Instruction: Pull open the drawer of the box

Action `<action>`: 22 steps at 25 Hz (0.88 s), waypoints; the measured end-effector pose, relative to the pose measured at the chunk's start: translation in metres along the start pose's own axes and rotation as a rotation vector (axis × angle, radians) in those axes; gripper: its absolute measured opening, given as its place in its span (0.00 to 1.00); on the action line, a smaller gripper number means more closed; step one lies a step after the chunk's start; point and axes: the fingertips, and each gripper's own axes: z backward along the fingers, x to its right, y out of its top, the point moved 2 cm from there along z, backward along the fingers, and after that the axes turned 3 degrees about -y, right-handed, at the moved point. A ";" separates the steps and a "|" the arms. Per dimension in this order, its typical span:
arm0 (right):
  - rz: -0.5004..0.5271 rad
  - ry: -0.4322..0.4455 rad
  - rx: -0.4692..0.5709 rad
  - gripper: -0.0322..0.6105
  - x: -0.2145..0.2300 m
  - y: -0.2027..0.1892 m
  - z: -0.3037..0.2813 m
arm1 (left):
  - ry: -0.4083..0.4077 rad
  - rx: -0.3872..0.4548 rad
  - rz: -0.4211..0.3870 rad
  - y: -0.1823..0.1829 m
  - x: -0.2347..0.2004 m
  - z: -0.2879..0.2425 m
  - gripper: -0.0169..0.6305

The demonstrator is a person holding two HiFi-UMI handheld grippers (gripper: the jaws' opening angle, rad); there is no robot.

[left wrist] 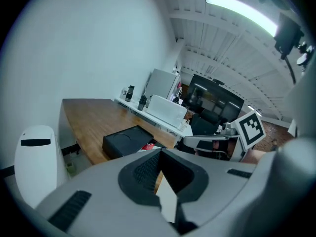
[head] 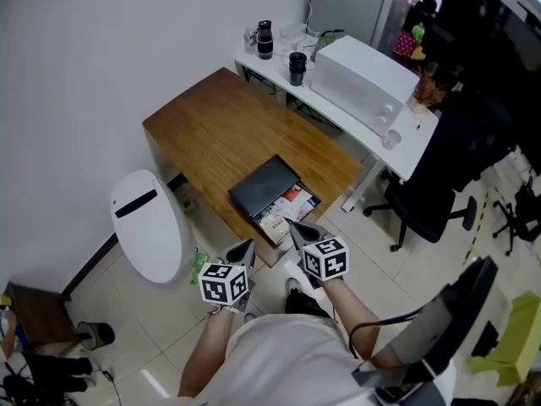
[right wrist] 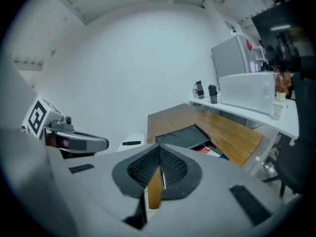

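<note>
A flat black box (head: 265, 184) lies at the front edge of the wooden table (head: 220, 125). Its drawer (head: 287, 211) stands pulled out toward me, showing red, white and blue packets inside. My left gripper (head: 249, 245) and right gripper (head: 292, 225) hover just in front of the table edge, both shut and holding nothing. The right gripper's tips are close to the drawer's front, while the left one is lower and further left. In the left gripper view the box (left wrist: 126, 139) lies beyond the shut gripper (left wrist: 160, 152). The right gripper view shows the box (right wrist: 185, 136) past its shut gripper (right wrist: 160, 149).
A white rounded bin (head: 152, 224) stands left of the table. Behind the table, a white desk (head: 423, 125) carries a white machine (head: 363, 74), a black bottle (head: 265, 39) and a black cup (head: 297, 68). A black office chair (head: 431, 201) stands at the right.
</note>
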 end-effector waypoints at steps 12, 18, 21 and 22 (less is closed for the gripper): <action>-0.081 0.043 0.131 0.03 -0.042 0.031 0.041 | 0.031 0.087 -0.030 0.019 -0.002 0.035 0.03; -0.084 0.008 0.185 0.03 -0.052 0.033 0.071 | 0.029 0.099 -0.025 0.013 -0.001 0.046 0.03; -0.105 -0.039 0.200 0.03 -0.050 0.023 0.089 | 0.006 0.089 -0.052 0.008 0.007 0.049 0.03; -0.111 -0.056 0.204 0.03 -0.049 0.018 0.095 | -0.002 0.085 -0.063 0.006 0.010 0.051 0.03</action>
